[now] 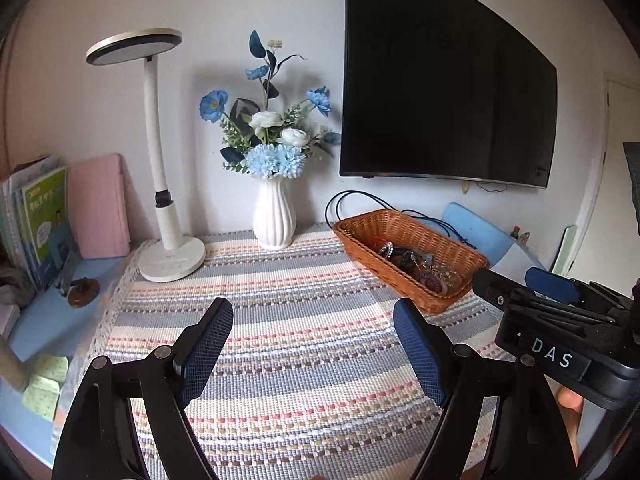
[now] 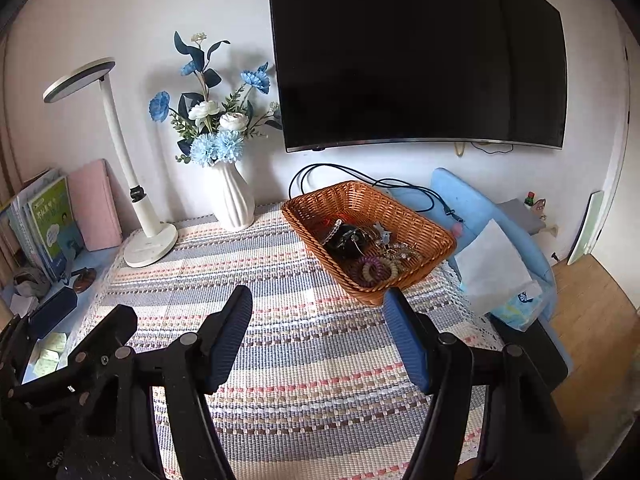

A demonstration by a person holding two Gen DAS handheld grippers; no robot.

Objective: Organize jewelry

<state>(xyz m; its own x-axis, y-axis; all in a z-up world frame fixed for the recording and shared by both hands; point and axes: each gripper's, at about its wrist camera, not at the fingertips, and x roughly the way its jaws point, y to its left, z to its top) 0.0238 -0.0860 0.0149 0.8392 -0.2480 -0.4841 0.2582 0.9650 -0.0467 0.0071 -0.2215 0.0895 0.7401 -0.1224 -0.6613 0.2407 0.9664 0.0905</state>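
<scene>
A brown wicker basket (image 1: 404, 228) (image 2: 312, 220) sits at the far right of a striped woven mat (image 1: 304, 344) (image 2: 320, 360). It holds a pile of jewelry and hair ties (image 1: 416, 264) (image 2: 368, 248), among them a purple spiral tie (image 2: 372, 270). My left gripper (image 1: 314, 314) is open and empty, above the mat in front of the basket. My right gripper (image 2: 318, 304) is open and empty, just in front of the basket's near corner. In the left wrist view the right gripper (image 1: 516, 284) shows at the right edge.
A white vase of blue flowers (image 1: 274, 216) (image 2: 232, 196) and a white desk lamp (image 1: 172, 256) (image 2: 150, 244) stand at the back. Books and a pink case (image 1: 100, 204) (image 2: 96, 204) lean at left. A TV (image 1: 444, 80) hangs on the wall. A tissue pack (image 2: 516, 304) lies at right.
</scene>
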